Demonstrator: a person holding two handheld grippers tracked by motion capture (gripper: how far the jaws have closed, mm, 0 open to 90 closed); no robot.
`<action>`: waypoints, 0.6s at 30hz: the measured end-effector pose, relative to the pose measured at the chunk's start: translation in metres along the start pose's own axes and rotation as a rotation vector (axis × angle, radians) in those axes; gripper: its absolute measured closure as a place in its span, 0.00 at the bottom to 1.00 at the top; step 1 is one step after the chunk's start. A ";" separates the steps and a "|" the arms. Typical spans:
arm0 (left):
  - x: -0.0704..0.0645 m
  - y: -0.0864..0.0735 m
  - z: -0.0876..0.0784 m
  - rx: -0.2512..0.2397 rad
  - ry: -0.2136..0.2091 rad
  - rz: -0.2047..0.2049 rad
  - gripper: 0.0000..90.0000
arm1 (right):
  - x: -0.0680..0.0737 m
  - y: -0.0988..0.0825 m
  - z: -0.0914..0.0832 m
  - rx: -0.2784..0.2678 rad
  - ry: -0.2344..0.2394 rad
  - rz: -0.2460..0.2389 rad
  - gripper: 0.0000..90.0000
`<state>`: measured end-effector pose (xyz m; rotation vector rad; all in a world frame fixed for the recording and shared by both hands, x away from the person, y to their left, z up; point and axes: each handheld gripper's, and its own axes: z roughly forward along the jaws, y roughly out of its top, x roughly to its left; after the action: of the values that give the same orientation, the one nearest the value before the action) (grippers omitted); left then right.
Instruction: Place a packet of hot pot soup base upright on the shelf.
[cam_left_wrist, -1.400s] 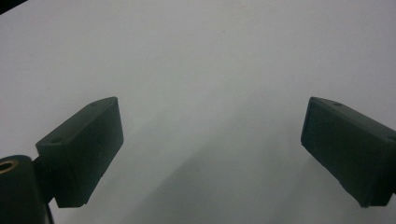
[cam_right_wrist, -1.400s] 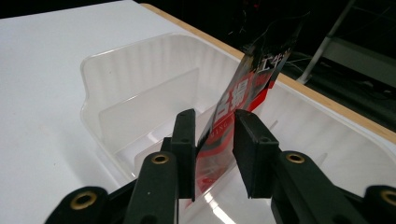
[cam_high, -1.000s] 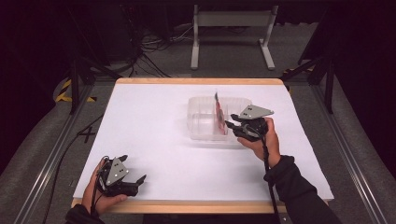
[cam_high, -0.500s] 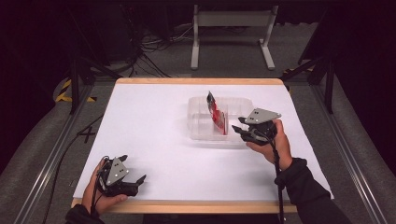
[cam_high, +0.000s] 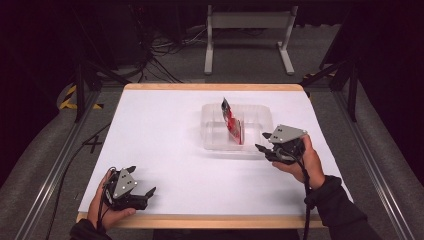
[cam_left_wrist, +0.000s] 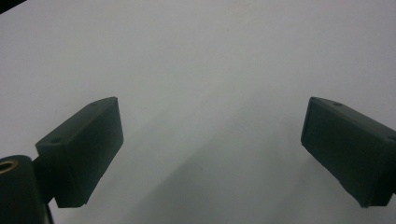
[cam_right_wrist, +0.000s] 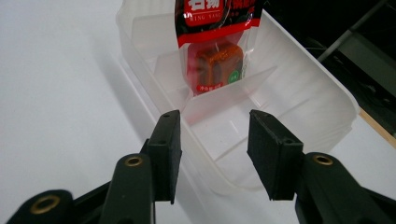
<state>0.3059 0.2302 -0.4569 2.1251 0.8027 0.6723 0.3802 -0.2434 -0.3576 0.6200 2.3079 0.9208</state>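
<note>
While your right gripper sits with jaws spread and empty just off the near end of the clear plastic tray, note the item beyond it: one red snack packet, upright, leaning in a divided compartment. If you go back in, approach straight and low over the rim so the light tray does not slide. Left gripper: jaws spread, empty, resting at the near edge of the white table, well apart from the tray.

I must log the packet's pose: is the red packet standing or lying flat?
Standing: the red packet leans upright against the divider in the clear tray.
</note>
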 end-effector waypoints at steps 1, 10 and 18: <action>0.000 0.000 0.000 0.001 0.000 0.003 0.07 | 0.001 -0.002 -0.002 0.005 -0.005 -0.002 0.61; 0.001 0.000 0.000 -0.001 0.004 0.000 0.07 | 0.000 -0.024 -0.018 -0.003 -0.023 -0.003 0.53; 0.000 0.000 0.000 0.002 0.003 0.003 0.07 | -0.001 -0.041 -0.033 -0.007 -0.060 0.010 0.46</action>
<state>0.3062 0.2300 -0.4571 2.1278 0.8029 0.6764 0.3511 -0.2862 -0.3679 0.6484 2.2498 0.9026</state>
